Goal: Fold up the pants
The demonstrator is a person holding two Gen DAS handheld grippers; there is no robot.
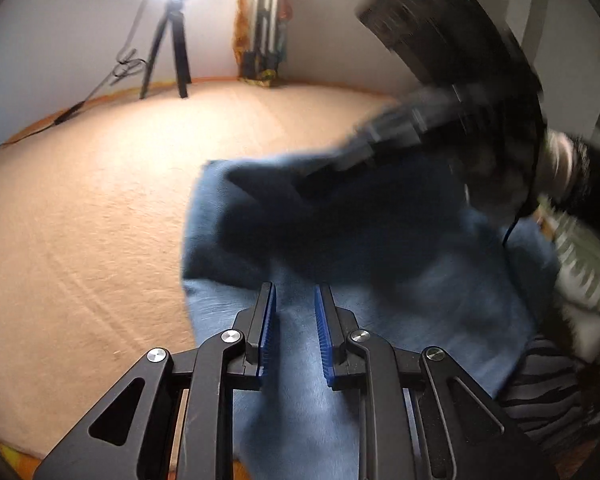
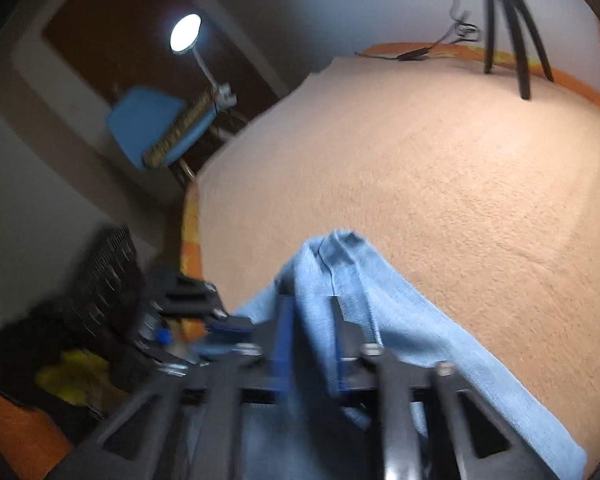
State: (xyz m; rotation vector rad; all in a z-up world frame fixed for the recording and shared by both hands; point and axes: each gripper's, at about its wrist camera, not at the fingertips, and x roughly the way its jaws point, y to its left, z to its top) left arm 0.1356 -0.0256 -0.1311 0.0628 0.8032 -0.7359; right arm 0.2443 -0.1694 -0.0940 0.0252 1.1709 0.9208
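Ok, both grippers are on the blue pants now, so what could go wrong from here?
The right gripper pinches only a narrow ridge of the pants; it could slip out mid-fold. The left gripper has cloth between its pads, though a firm pinch isn't clear, so that side may lag. The right gripper's cable dangles over the pants and might snag.

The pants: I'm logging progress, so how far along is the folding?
Partly done, as far as these blurred views show. The blue pants lie in layers on the peach blanket, so some folding seems made. In hand: the right gripper is shut on a bunched fold of cloth, and the left gripper has cloth between its fingers. Left: laying that fold flat and smoothing the still rumpled bundle.
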